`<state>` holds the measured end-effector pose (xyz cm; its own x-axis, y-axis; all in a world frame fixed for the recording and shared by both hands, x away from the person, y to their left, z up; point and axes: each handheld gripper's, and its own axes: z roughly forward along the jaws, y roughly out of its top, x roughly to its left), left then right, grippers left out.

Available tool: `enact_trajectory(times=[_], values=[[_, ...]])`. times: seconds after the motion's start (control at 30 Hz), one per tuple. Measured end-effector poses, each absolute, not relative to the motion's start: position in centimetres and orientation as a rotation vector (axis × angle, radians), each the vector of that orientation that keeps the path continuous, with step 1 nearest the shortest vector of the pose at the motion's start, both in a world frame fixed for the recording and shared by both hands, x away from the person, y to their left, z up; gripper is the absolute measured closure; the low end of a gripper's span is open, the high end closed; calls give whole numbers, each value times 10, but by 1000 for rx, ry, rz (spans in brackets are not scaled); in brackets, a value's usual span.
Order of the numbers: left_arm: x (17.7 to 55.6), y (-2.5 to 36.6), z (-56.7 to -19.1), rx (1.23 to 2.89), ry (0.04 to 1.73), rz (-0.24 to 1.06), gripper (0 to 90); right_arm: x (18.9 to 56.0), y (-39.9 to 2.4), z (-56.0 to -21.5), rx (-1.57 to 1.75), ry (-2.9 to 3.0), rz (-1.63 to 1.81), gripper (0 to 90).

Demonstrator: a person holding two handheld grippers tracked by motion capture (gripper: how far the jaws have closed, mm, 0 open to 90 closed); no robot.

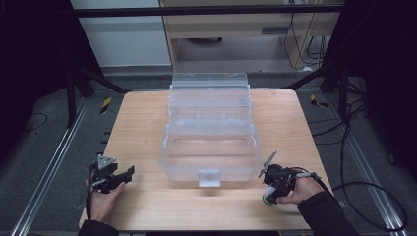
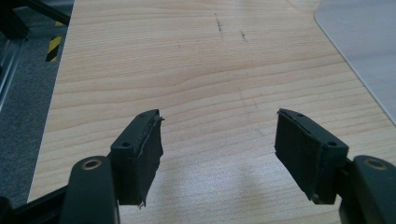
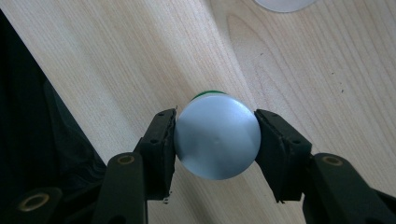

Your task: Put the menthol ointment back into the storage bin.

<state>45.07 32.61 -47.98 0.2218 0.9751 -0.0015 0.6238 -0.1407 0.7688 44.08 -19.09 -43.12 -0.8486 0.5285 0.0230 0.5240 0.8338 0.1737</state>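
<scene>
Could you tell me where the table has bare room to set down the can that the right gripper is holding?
The right gripper is shut on the can. Bare wood lies left of the clear box, out to the table edge, and in a narrower strip right of it. The front strip between the grippers is bare too. The open left gripper crowds the front left corner; the box takes the middle.
</scene>
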Motion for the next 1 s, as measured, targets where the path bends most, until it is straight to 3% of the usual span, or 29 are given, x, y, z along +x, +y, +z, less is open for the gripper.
enact_trajectory(times=[0.33, 1.0], values=[[451, 326, -480, 1851, 1477, 690, 315, 441, -195, -422, 893, 2967, 287, 504], [451, 326, -480, 1855, 1479, 686, 315, 443, -200, -361, 953, 2880, 455, 506]])
